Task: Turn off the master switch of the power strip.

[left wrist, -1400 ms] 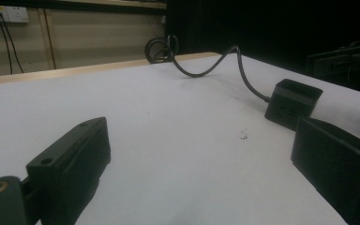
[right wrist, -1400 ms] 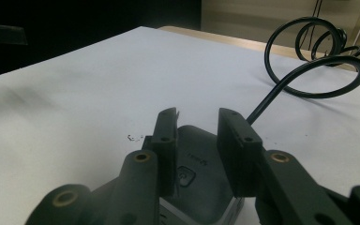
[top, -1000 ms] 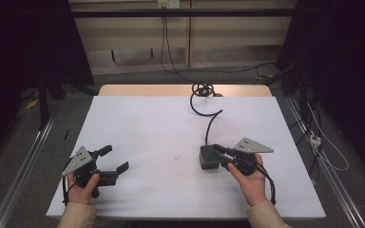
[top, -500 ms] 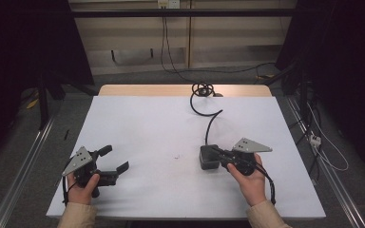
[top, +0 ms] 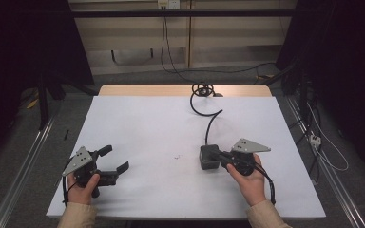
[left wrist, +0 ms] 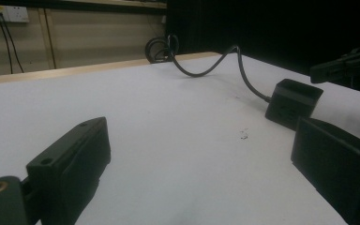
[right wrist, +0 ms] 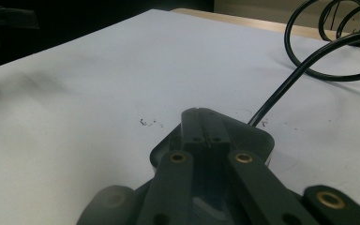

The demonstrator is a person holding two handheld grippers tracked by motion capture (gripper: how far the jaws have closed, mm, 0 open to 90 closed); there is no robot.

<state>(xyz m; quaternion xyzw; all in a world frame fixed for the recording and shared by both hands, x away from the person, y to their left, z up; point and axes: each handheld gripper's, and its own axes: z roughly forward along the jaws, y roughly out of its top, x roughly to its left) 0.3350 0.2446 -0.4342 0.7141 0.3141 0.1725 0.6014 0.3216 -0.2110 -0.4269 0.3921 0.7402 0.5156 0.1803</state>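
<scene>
Closing since the earlier frame, my right gripper (top: 220,156) jaws now meet above the black power adapter (top: 208,157). My left gripper (top: 115,160) stands apart over the white table (top: 161,123).

My two black jaws rise from the lower left and lower right of the frame, standing wide apart over the white table (left wrist: 168,140). At right, a black box (left wrist: 293,103) trails its cable (left wrist: 206,70) toward upper centre.

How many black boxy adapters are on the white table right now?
1: the black box-shaped adapter with a black cable, right of centre, at the right gripper. None seems hidden.
</scene>
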